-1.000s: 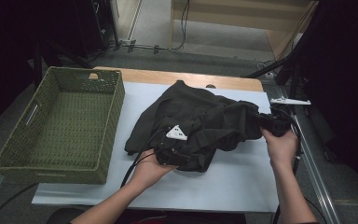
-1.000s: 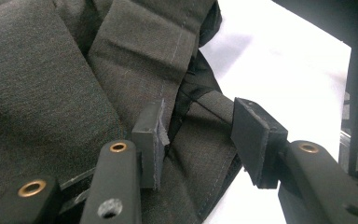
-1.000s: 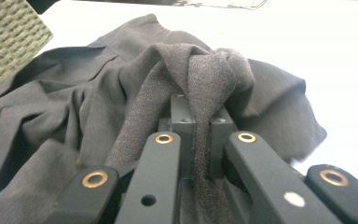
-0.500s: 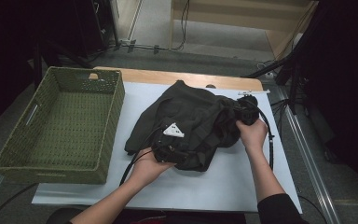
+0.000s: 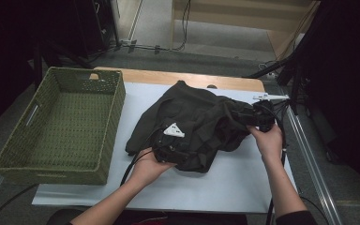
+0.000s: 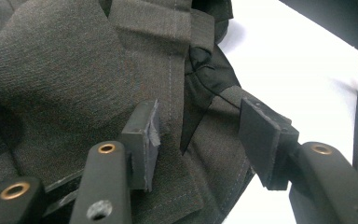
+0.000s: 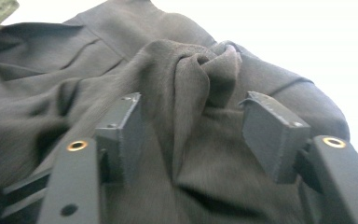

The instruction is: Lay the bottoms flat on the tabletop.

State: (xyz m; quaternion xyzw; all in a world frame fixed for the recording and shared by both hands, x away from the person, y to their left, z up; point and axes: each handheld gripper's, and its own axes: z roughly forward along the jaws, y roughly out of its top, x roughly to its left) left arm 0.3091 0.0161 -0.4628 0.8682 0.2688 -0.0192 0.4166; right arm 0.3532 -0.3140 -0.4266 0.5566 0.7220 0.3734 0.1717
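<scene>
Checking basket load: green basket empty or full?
Empty. The high view shows the green wicker basket with bare woven floor; the dark garment lies outside.

High view above the table looking forward-down, both gripper views close on the shared dark garment [image 5: 201, 119]

A dark olive-grey garment [image 5: 194, 124] lies crumpled at the middle of the white-covered bench [image 5: 243, 187], just right of the woven basket. It is loosely bunched, its far edge rising to a rounded peak, its near edge folded under in thick layers. The right side is gathered into a twisted ridge [image 7: 200, 79] of cloth. The weave is fine and matte, with a stitched seam [image 6: 170, 60] running along a flat folded band, and a darker, smoother lining [image 6: 205, 77] showing at the fold beside it.
</scene>
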